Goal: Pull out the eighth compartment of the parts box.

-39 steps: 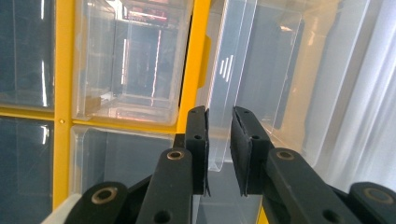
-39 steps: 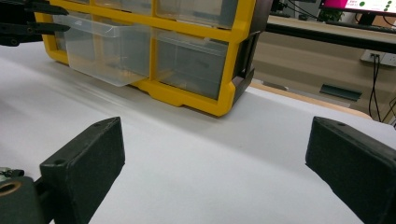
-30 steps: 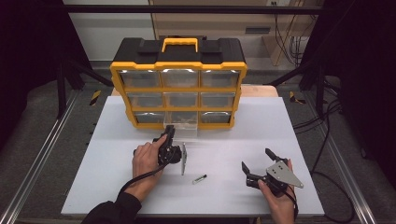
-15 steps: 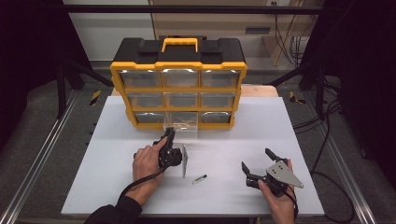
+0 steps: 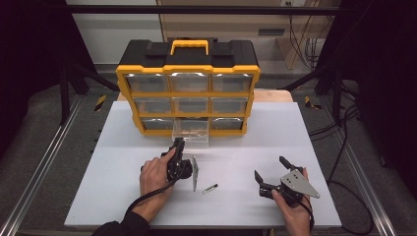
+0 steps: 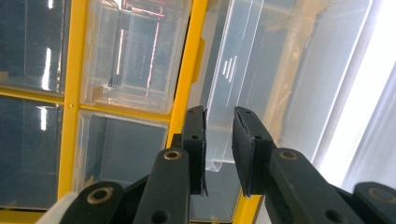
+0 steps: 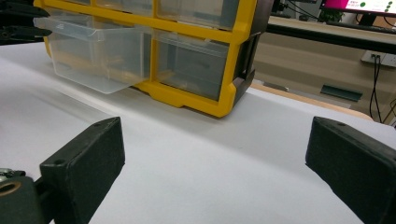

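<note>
Left tongs pinch the clear drawer lip, drawer contents too blurry to tell, right tongs spread wide.

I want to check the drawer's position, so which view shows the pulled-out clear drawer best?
The right gripper view: the clear drawer shows whole, sticking out of the organizer. The high view shows it small; the left gripper view shows its front edge between the left gripper jaws.
</note>
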Available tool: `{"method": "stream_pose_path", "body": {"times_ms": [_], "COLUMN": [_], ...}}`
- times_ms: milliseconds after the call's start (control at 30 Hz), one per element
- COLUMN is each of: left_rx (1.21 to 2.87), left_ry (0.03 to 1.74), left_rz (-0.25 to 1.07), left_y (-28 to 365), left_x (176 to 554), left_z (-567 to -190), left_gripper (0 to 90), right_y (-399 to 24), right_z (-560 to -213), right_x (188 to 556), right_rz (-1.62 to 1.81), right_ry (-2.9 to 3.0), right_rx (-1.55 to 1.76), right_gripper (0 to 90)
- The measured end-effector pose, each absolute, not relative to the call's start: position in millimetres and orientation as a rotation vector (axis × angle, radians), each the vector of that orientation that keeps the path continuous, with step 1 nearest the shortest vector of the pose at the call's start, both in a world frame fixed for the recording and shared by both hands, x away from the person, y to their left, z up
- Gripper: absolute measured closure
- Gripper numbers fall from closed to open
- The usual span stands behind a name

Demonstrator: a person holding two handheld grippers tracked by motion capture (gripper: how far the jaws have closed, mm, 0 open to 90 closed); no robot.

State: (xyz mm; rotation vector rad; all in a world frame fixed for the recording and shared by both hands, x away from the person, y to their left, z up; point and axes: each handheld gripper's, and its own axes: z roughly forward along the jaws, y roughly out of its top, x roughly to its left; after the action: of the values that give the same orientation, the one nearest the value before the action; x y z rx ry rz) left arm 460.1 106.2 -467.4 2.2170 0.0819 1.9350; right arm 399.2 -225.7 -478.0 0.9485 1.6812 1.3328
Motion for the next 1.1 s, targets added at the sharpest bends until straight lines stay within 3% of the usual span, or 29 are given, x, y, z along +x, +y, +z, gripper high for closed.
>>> {"method": "stream_pose_path", "body": {"times_ms": [933, 1100], "left_rx": [2.219, 2.175], "left_ry": [0.078, 0.226], "left_rz": [1.902, 1.789], "left_y": [106.0, 113.9], "left_x": [454.4, 455.3], "left_z": [-469.5, -465.6], "left_gripper": [72.2, 59.2], "right_y": [-224.2, -224.6], "right_z": [-478.4, -478.1], "right_x": [399.7, 399.3], "right_rz": [1.342, 1.343], "right_ry": [1.695, 1.693], "right_rx": [0.947, 0.945], "right_gripper": [4.2, 3.9]}}
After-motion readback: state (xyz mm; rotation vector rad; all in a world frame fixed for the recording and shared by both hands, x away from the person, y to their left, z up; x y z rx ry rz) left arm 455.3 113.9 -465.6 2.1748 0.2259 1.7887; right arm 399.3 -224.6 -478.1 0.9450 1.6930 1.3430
